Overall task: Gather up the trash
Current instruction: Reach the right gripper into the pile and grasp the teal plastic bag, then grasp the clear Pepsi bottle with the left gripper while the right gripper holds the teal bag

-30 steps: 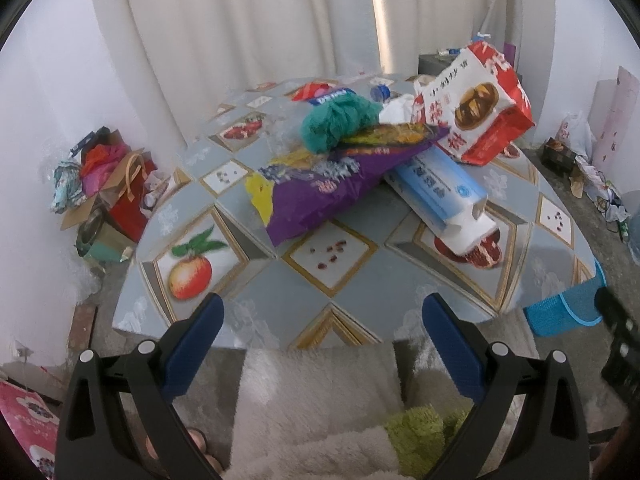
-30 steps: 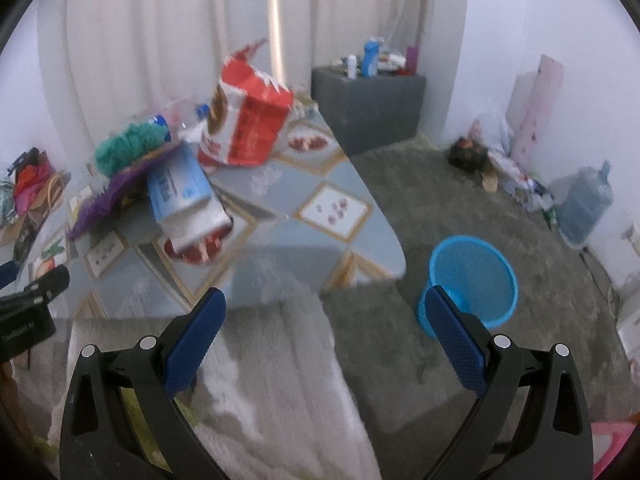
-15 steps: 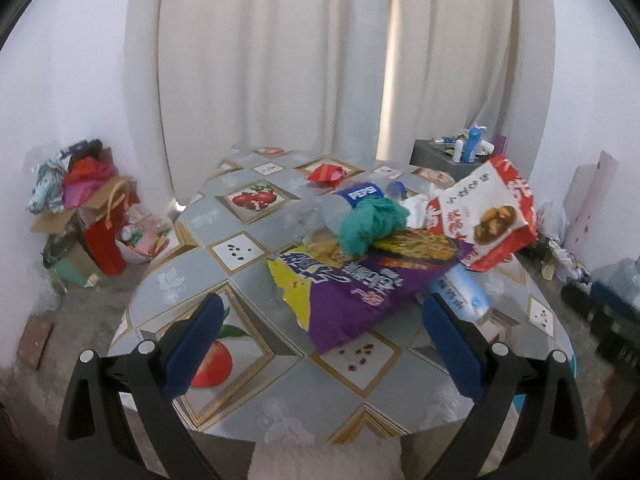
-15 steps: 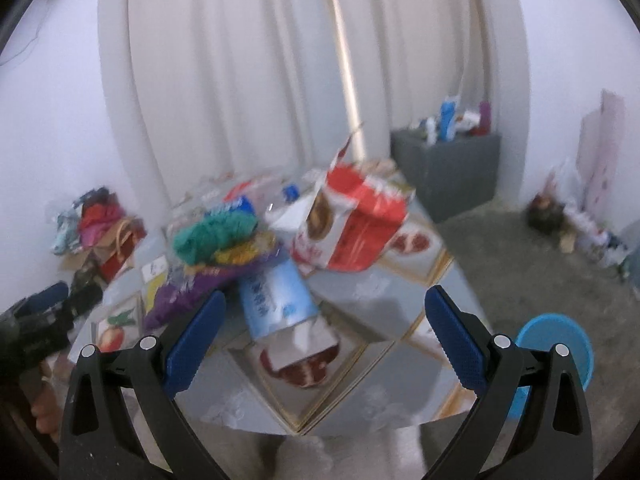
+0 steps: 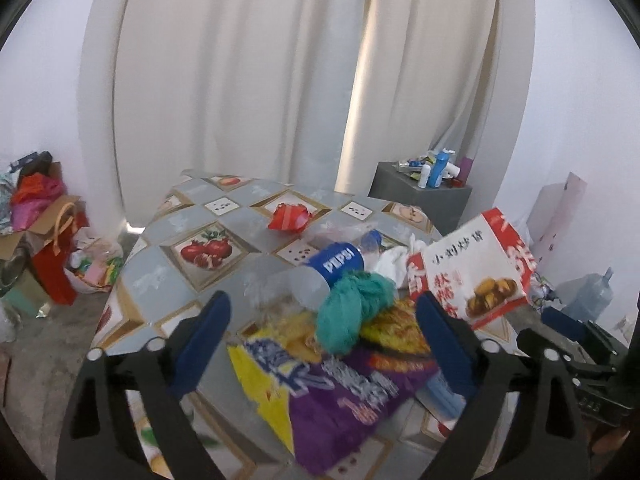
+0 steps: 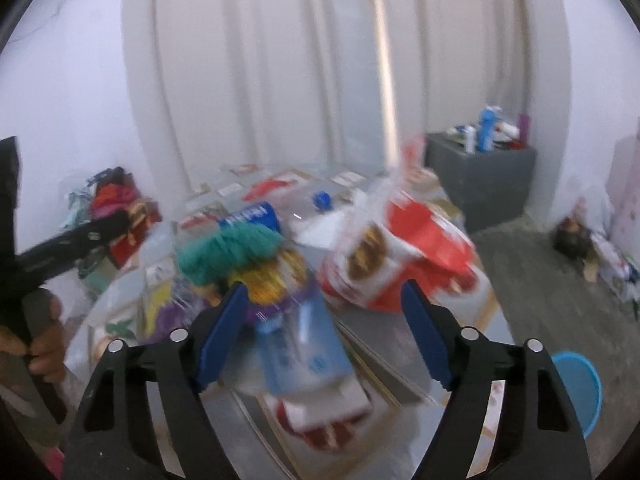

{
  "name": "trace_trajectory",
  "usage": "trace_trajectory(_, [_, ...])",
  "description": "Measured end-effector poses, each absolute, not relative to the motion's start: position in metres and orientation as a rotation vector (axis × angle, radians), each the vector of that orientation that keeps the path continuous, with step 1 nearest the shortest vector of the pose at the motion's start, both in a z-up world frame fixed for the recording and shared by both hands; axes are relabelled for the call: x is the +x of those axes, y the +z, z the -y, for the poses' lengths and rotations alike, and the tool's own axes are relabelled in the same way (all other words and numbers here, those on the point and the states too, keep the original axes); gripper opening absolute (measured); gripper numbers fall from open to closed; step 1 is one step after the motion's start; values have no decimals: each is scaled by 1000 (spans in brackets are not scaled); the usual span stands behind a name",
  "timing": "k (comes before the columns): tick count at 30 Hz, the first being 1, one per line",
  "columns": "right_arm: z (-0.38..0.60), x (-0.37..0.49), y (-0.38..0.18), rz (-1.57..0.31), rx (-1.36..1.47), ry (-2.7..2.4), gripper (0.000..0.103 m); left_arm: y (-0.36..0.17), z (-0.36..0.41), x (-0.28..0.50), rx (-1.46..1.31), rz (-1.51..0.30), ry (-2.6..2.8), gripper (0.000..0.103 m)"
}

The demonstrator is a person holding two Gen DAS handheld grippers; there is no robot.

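Trash is heaped on a fruit-patterned table (image 5: 168, 276): a purple and yellow snack bag (image 5: 340, 392), a teal net ball (image 5: 352, 312) on it, a Pepsi bottle (image 5: 336, 266), a red and white paper bag (image 5: 476, 276), a small red wrapper (image 5: 290, 218). My left gripper (image 5: 322, 340) is open above the purple bag. My right gripper (image 6: 322, 328) is open above a blue and white packet (image 6: 300, 356); the red paper bag (image 6: 400, 256) lies just beyond it. The right wrist view is blurred.
A blue bin (image 6: 580, 388) stands on the floor right of the table. A grey cabinet (image 5: 420, 204) with bottles stands behind. Bags and boxes (image 5: 44, 232) pile at the left wall. A water jug (image 5: 588, 296) stands at the right.
Both grippers have risen and moved forward over the table towards the trash heap. The views tilted up from the table's near edge. Both stayed open.
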State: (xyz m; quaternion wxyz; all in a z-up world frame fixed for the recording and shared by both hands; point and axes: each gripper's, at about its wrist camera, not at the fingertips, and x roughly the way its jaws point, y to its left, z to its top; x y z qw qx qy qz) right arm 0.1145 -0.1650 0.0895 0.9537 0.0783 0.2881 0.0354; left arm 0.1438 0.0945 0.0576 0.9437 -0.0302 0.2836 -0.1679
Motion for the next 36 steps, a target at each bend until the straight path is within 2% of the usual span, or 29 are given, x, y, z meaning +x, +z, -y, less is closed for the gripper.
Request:
trace_trajectory(6, [137, 163, 95, -642, 223, 211, 71, 45, -112, 204, -100, -664, -431, 79])
trace_trajectory(15, [125, 238, 73, -833, 405, 238, 66, -2, -104, 286, 19, -864, -673, 79])
trace_trajectory(25, [123, 273, 38, -997, 532, 209, 66, -40, -96, 308, 75, -967, -761, 79])
trace_trajectory(27, [124, 275, 34, -1014, 555, 216, 65, -43, -96, 310, 59, -981, -767, 74])
trace_trajectory(36, [136, 269, 30, -1030, 649, 248, 51, -34, -93, 295, 112, -923, -707, 73])
